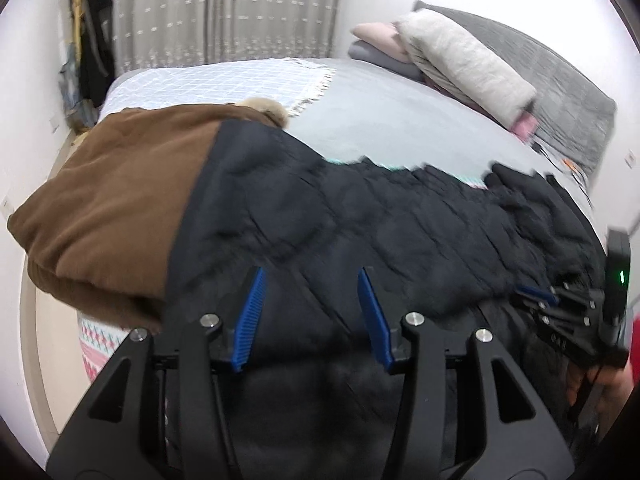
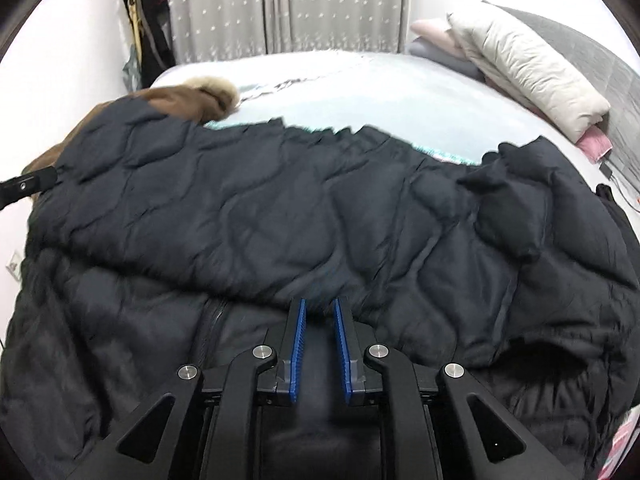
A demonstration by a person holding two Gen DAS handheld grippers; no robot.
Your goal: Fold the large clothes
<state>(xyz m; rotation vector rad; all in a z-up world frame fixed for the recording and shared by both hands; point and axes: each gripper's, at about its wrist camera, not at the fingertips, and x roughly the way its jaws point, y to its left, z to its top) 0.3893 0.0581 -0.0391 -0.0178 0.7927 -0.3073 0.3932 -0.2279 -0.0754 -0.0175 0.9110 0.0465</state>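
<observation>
You are facing a wide bed (image 2: 360, 92) with a pale grey cover that fills most of the room; behind its far edge hang grey patterned curtains (image 2: 288, 4), and dark clothes hang on the white wall (image 1: 96, 40) by the far left corner. Along the bed's right edge, against a grey quilted headboard (image 2: 600, 52), leans a cream pillow (image 2: 524, 72) on top of folded pink and grey bedding. A black quilted puffer coat (image 2: 280, 208) lies spread lengthwise along the near edge of the bed, its wavy stitching puffed, one panel folded over so its front zip shows near you. At the near left corner it overlaps a brown fleece garment with a tan fur trim (image 1: 108, 204). Your left gripper (image 1: 312, 284) hangs over the coat with its blue pads well apart and nothing between them. Your right gripper (image 2: 320, 304) has its pads only slightly apart, over the coat, with no cloth pinched.
</observation>
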